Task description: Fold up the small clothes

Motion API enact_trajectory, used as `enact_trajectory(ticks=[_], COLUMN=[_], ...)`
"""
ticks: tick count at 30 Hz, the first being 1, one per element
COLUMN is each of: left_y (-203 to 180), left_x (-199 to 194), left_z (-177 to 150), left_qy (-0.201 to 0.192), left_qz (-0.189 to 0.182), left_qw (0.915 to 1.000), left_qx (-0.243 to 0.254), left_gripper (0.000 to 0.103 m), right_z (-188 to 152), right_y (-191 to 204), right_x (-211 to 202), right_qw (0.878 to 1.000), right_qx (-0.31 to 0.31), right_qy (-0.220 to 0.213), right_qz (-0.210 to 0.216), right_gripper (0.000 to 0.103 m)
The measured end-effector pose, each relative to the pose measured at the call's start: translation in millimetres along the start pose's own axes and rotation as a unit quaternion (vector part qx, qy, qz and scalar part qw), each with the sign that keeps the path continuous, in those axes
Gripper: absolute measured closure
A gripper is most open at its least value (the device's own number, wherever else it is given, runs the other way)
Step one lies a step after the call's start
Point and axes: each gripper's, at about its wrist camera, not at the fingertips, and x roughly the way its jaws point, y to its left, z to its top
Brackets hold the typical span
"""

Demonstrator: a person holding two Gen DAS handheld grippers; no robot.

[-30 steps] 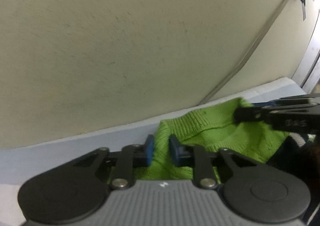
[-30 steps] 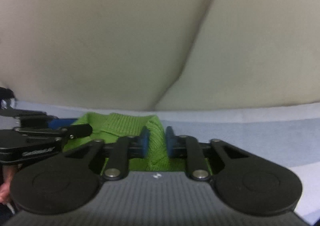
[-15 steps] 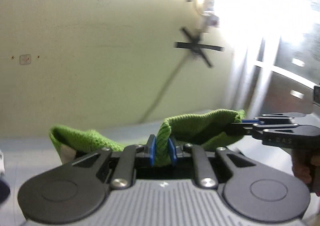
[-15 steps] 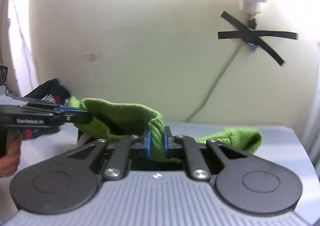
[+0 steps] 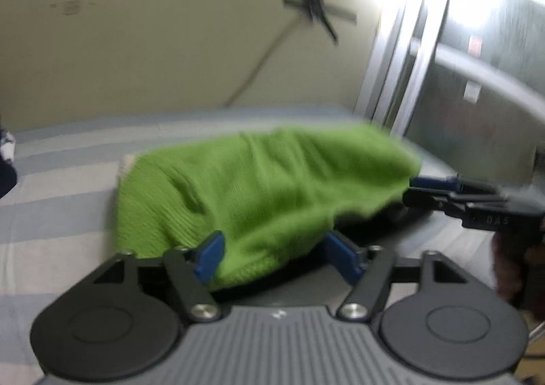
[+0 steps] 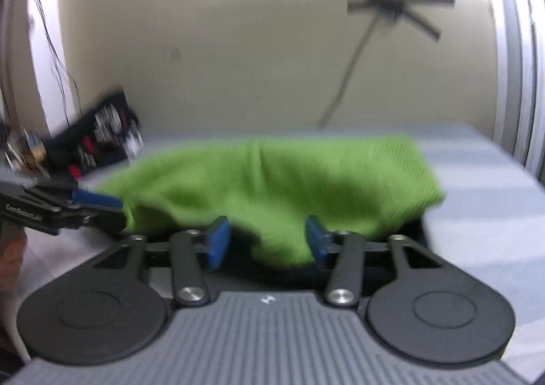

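The green knit garment [image 5: 265,187] lies folded over on the striped grey bench [image 5: 58,201], its near edge slumped between both sets of blue fingers. The left gripper [image 5: 277,257] and right gripper [image 6: 267,243] have just been opening, pads clear of the cloth. A dark printed garment [image 6: 98,136] sits at the back left by the cream wall [image 6: 238,44], where a taped cable [image 6: 354,61] hangs.
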Motion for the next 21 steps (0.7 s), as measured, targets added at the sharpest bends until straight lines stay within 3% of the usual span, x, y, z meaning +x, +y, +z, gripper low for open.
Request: enact_trajectory(ticks=[2,4,6,8,10,12,13,14,16,18,19,21], left_y=[12.1,23.2,29.4,35.0,35.5,43.8,48.8,53.5,61.9,60.1,57.3,55.2], left_x=[-11.1,-4.5,23.3,62.3,108.2,137.5,149.9,158.8,170.3,165.6,158.4,143.7], left_z=[15.0,29.9,43.8,52.5,58.1,69.3,80.4,88.7,100.7,99.4,96.7,91.9], left_qy=[-0.037,-0.051,-0.038,0.001,0.033,0.021,0.019,0.024,0.041,0.042,0.039,0.03], left_qz=[-0.01,-0.008,0.0,0.002,0.054,0.098,0.118,0.133,0.135,0.126,0.117,0.089], left_qw=[0.9985,0.9968,0.9971,0.9982,0.9979,0.9945,0.9922,0.9905,0.99,0.9911,0.9923,0.9955], left_qx=[-0.04,-0.062,-0.065,-0.059,-0.014,0.032,0.037,0.025,-0.012,-0.015,-0.011,-0.015], left_gripper=[0.022,0.025,0.044,0.06,0.069,0.081,0.081,0.081,0.081,0.08,0.077,0.058], right_z=[13.2,22.0,30.3,34.4,36.1,31.4,26.8,21.9,26.3,32.5,34.5,37.1], right_y=[-7.8,-17.1,-27.8,-38.6,-49.7,-58.1,-65.5,-73.1,-81.2,-79.0,-75.6,-70.0], right_x=[-8.4,-8.8,-0.5,13.2,33.5,64.4,87.0,101.3,101.0,95.6,90.6,81.3], right_qw=[1.0,0.999,0.998,0.996,0.995,0.996,0.993,0.992,0.991,0.99,0.992,0.993], right_qx=[0.007,0.023,0.048,0.074,0.098,0.081,0.07,0.073,0.101,0.109,0.098,0.091], right_qy=[-0.021,-0.034,-0.044,-0.048,-0.035,0.003,0.039,0.047,0.036,0.04,0.039,0.03], right_qz=[-0.006,-0.017,-0.023,-0.015,-0.009,-0.043,-0.081,-0.089,-0.08,-0.076,-0.075,-0.07], right_gripper=[0.046,0.046,0.046,0.046,0.047,0.047,0.048,0.051,0.052,0.051,0.05,0.05])
